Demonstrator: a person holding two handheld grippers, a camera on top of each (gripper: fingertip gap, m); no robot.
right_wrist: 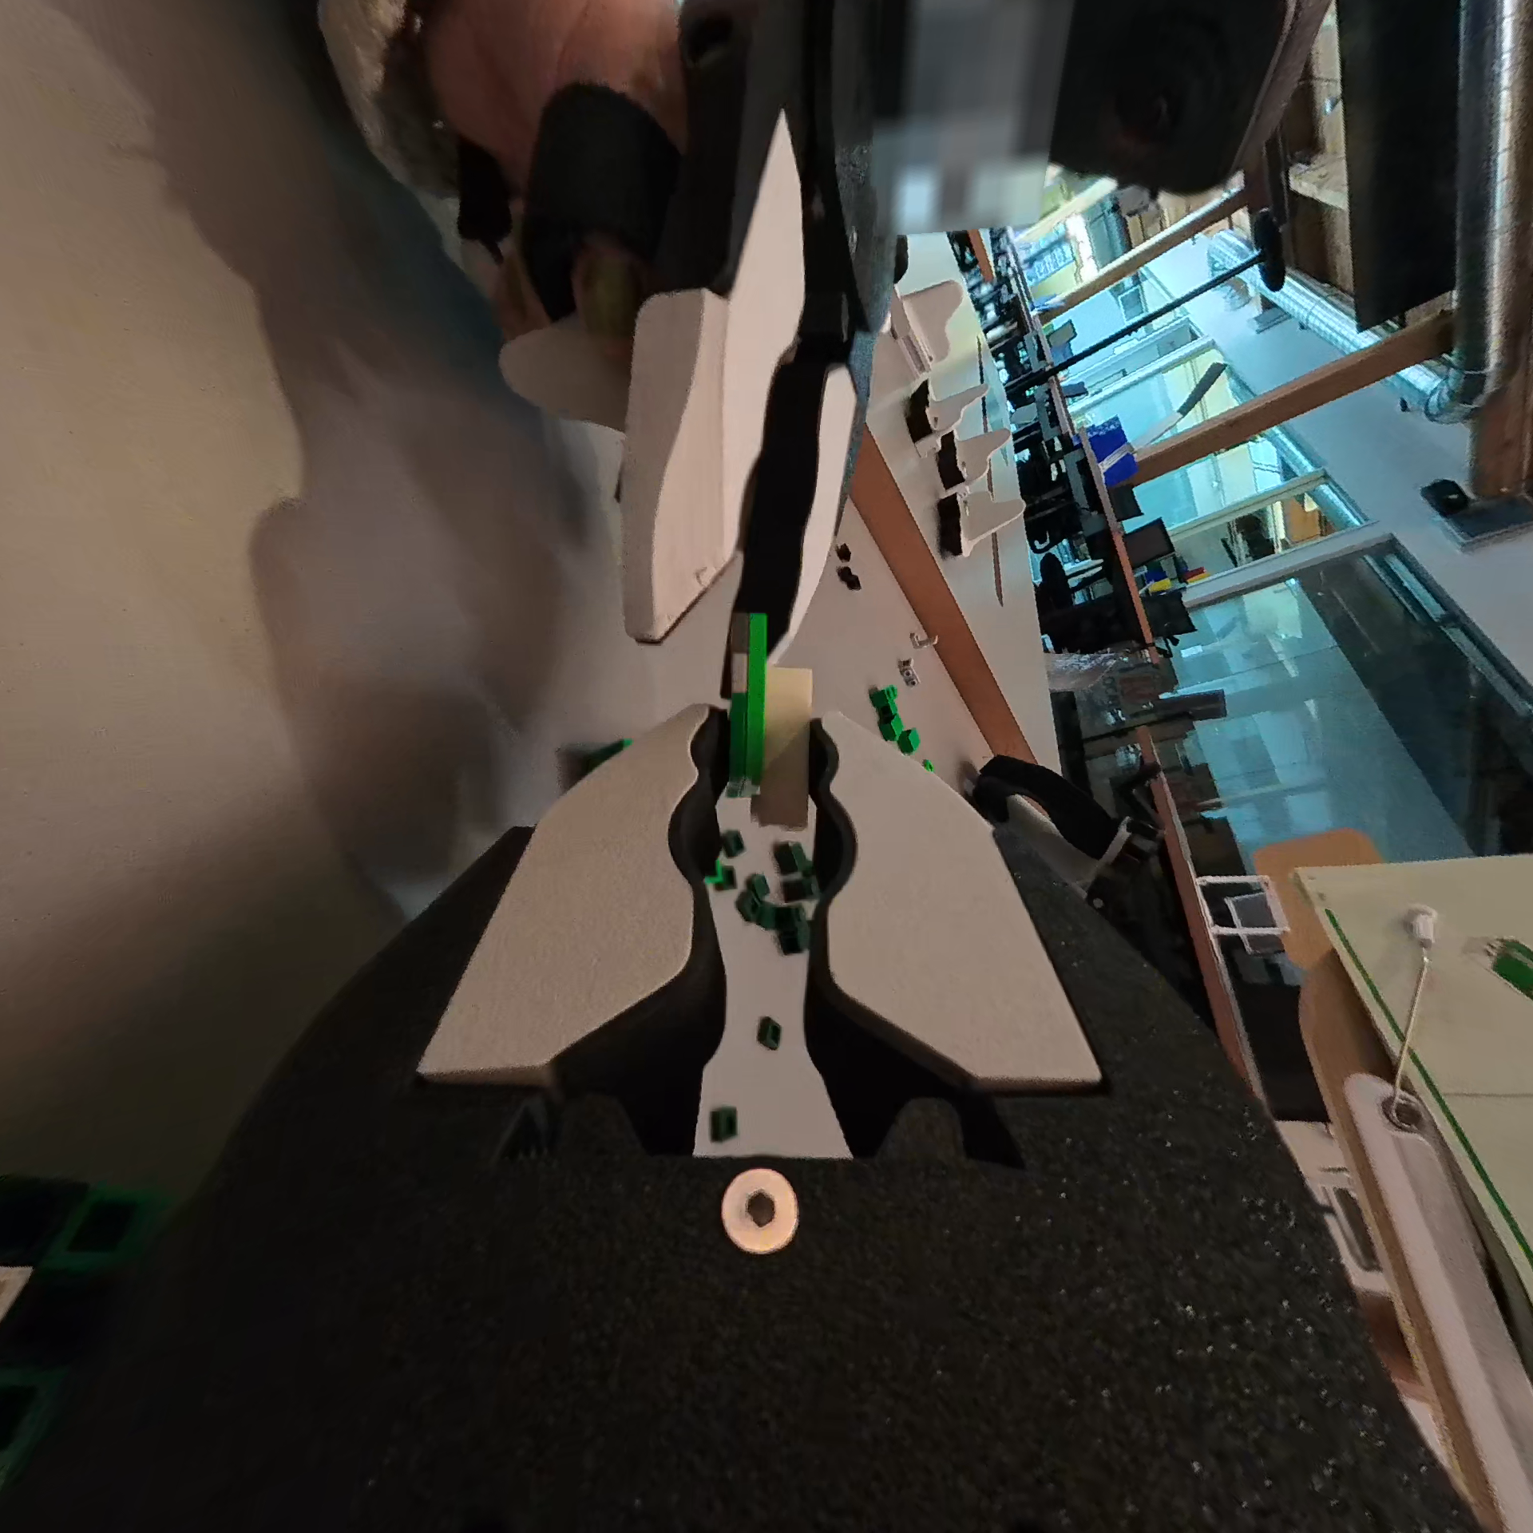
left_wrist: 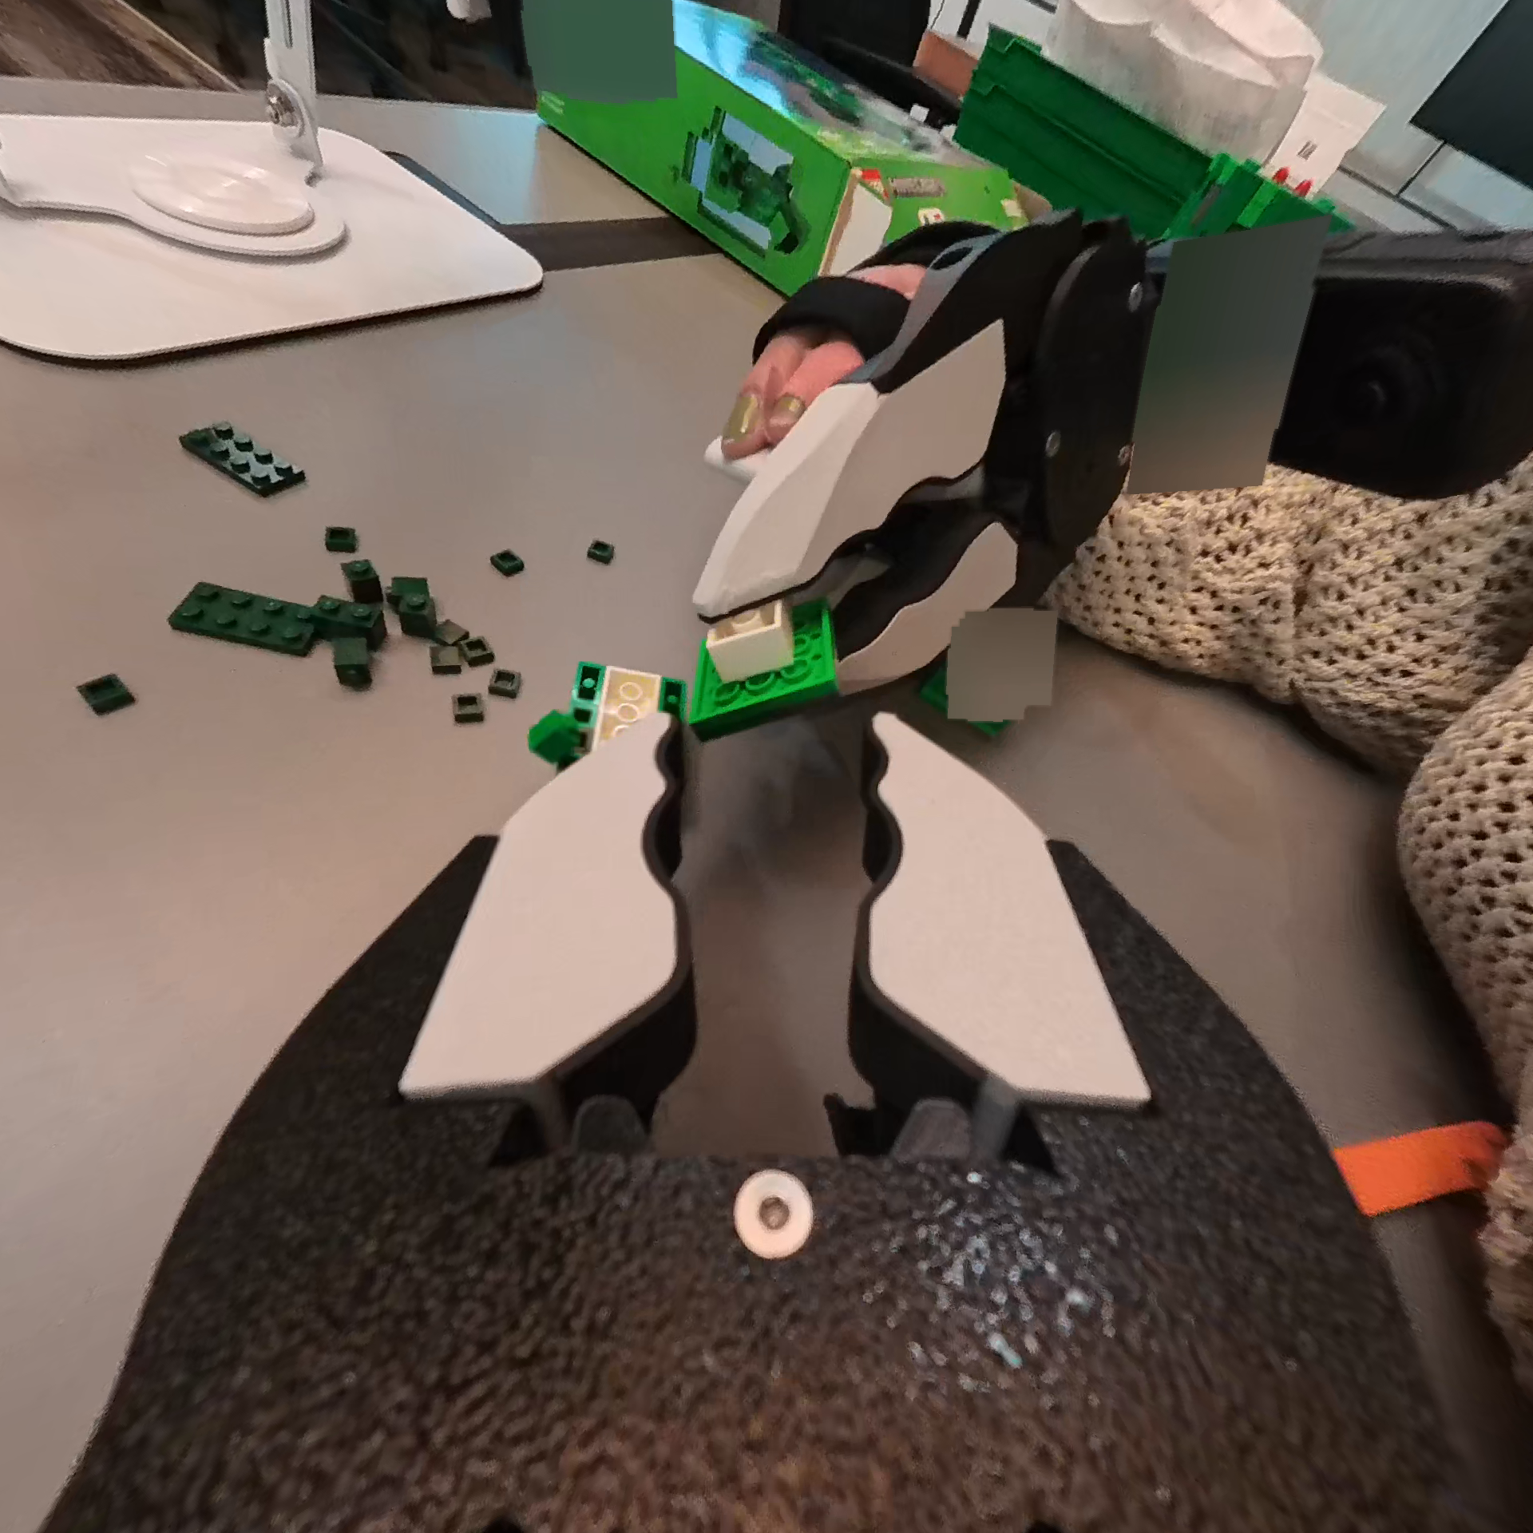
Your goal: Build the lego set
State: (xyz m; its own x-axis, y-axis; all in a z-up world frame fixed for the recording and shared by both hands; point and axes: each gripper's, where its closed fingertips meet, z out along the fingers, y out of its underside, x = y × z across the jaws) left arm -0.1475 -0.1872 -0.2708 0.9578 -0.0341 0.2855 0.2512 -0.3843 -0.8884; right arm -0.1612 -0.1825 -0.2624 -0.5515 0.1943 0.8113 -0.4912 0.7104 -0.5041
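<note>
The right gripper (left_wrist: pixel 776 635) has its jaws clamped on a bright green plate (left_wrist: pixel 767 676) with a cream brick (left_wrist: pixel 751 643) on top, held just above the grey desk (left_wrist: pixel 332 829). The left gripper (left_wrist: pixel 776 738) hovers just beside it, jaws apart and empty. Dark green pieces (left_wrist: pixel 365 618) lie scattered at left. The green set box (left_wrist: pixel 771 166) behind bears printing too blurred to read

Soft even indoor light, bright windows behind in right wrist view, fisheye-bent edges, blurred left side there.
</note>
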